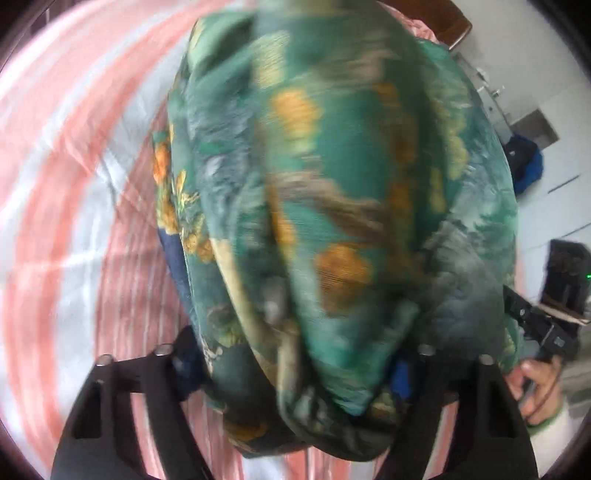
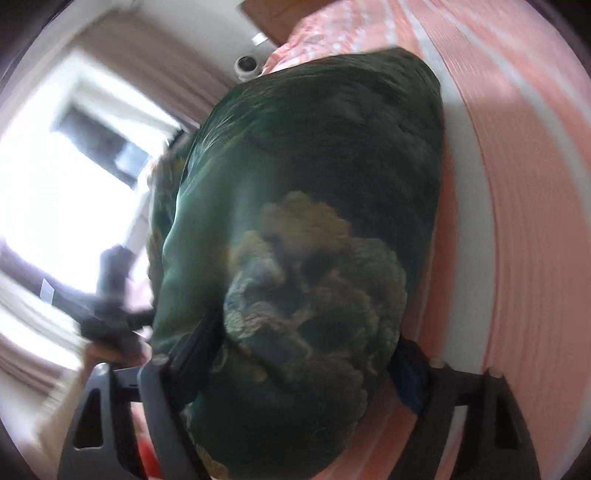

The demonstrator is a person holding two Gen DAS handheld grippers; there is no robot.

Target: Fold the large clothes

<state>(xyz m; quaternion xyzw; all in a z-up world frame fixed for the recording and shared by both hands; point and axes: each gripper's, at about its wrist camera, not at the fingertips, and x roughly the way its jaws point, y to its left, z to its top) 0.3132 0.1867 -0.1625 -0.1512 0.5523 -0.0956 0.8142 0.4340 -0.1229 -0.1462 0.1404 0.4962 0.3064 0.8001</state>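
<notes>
A large green garment (image 1: pixel 332 206) with orange and yellow flower print hangs bunched in front of the left wrist camera, over a pink and white striped bed (image 1: pixel 55 184). My left gripper (image 1: pixel 295 398) is shut on a thick fold of it. In the right wrist view the same green garment (image 2: pixel 306 229) fills the middle, and my right gripper (image 2: pixel 295 387) is shut on it. The fingertips of both grippers are hidden by cloth. The right gripper and the hand holding it (image 1: pixel 543 373) show at the left view's right edge.
The pink striped bed (image 2: pixel 517 184) lies under and to the right of the garment. A bright window with curtains (image 2: pixel 55 184) is on the left. A wooden headboard (image 1: pixel 454 26) and a blue bundle (image 1: pixel 528 166) are at the far right.
</notes>
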